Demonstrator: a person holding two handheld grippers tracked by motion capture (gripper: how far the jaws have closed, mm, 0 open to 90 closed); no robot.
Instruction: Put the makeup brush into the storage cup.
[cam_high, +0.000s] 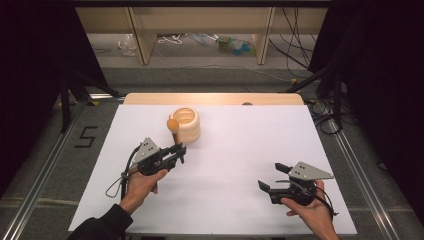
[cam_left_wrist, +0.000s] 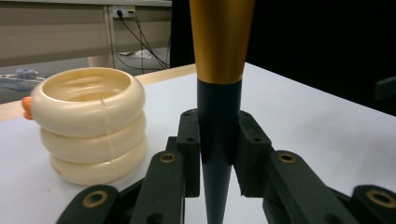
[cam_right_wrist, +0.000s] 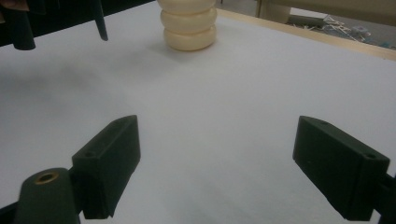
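Orange-tipped stick (cam_left_wrist: 219, 93) clamped upright in left gripper (cam_left_wrist: 218, 154)

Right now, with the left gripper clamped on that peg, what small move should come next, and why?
Probably carry the peg toward the cream ring stack. The left gripper holds it upright beside the stack, apart from it, and the right gripper sits open, far off.

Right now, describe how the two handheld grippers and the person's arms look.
Both the left gripper and the right gripper are black, two-jawed, with blocky rectangular pads and brass-coloured pivot bushings. Each carries a grey three-cornered plate with small dark dots on top. A thin dark cable loops from the left one. The left forearm wears a dark sleeve; the right forearm is bare.
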